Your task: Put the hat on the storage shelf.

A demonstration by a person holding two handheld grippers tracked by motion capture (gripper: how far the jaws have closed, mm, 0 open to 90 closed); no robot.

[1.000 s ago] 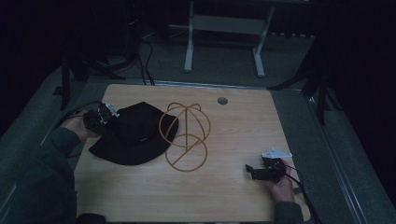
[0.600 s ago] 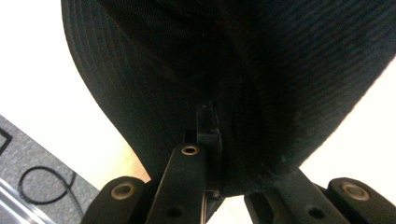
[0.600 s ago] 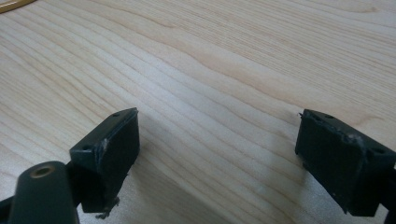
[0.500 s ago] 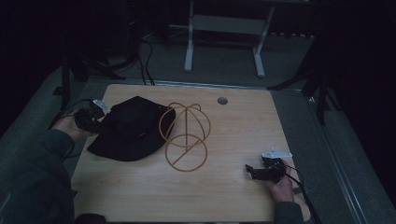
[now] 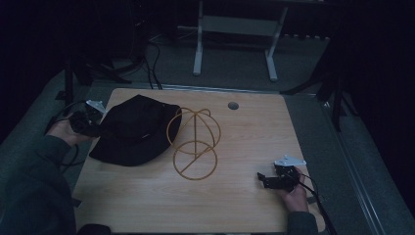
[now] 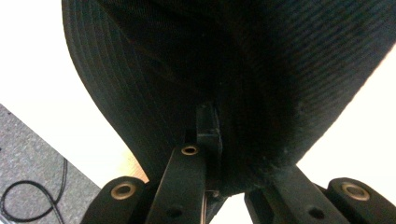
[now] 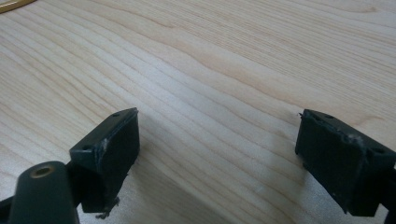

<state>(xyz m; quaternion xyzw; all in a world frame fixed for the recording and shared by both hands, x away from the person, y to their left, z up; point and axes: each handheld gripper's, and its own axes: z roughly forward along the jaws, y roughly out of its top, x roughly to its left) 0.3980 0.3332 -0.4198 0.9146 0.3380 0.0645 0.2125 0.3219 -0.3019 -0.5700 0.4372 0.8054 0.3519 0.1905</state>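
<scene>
A black bucket hat (image 5: 134, 131) lies on the left part of the wooden table (image 5: 244, 132); its right brim touches a gold wire stand (image 5: 193, 142). At the hat's left brim, my left gripper (image 5: 90, 123) is shut on the fabric. The left gripper view has the hat's brim (image 6: 243, 93) pinched between the two black jaws and rising above them. My right gripper (image 5: 264, 180) rests low on the table at the front right, open, with bare wood between its pads (image 7: 109, 144).
A round grommet hole (image 5: 233, 105) sits near the table's far edge. Cables (image 5: 63, 110) trail off the left side. A white desk frame (image 5: 235, 29) stands on the floor beyond the table. A sliver of the gold stand (image 7: 14, 4) shows at the right gripper view's top left.
My left gripper has pulled the hat's left brim leftward and slightly toward the far edge; the hat has shifted and stretched with it. The right gripper has stayed still.
</scene>
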